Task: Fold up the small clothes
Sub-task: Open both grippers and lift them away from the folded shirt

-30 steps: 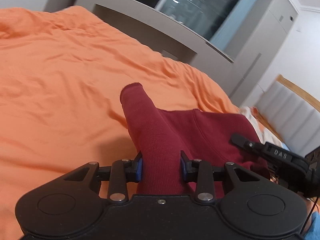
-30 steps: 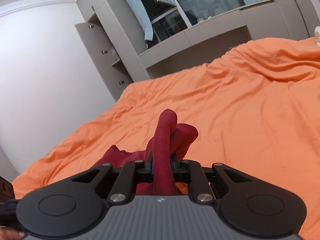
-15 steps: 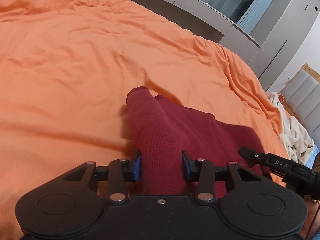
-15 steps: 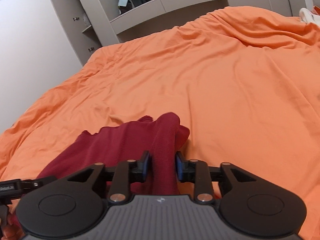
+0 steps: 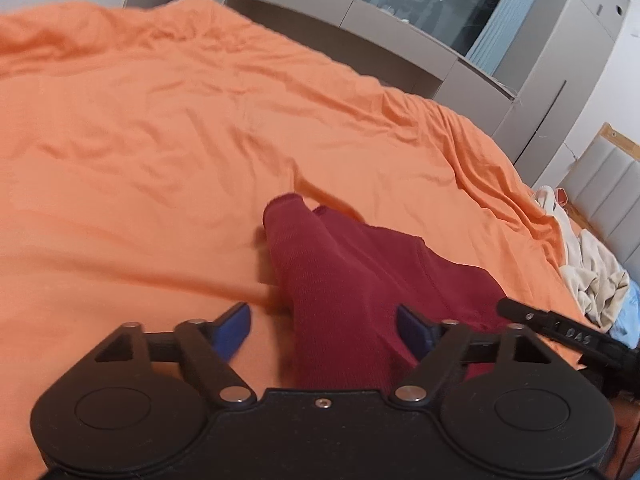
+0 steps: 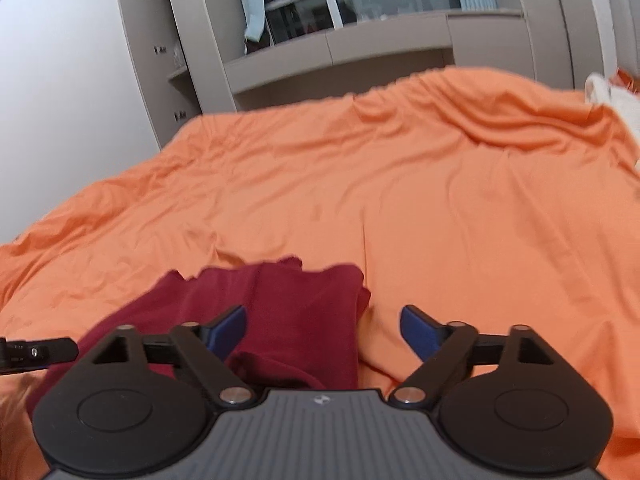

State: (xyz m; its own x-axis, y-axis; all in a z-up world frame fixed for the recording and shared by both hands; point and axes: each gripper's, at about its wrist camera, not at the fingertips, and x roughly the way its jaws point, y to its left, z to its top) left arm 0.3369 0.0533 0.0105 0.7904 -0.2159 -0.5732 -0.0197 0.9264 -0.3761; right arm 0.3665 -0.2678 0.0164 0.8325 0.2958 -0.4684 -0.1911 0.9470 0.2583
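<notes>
A dark red knitted garment [image 5: 360, 276] lies on the orange bedsheet [image 5: 160, 140]. In the left wrist view its ribbed sleeve runs from between my fingers out towards the far cuff. My left gripper [image 5: 324, 328] is open, with the sleeve lying loose between the blue pads. In the right wrist view the garment [image 6: 288, 312] lies flat and folded over, under the left half of the jaw gap. My right gripper [image 6: 322, 330] is open and holds nothing.
A pile of cream and light blue clothes [image 5: 592, 268] lies at the bed's right edge. Grey cabinets and a window [image 6: 360, 20] stand past the far side of the bed. The other gripper's tip [image 5: 560, 328] shows at right.
Both grippers have opened and let go of the red garment. The raised sleeve ends have dropped onto the bed, and both grippers have lowered towards the sheet.
</notes>
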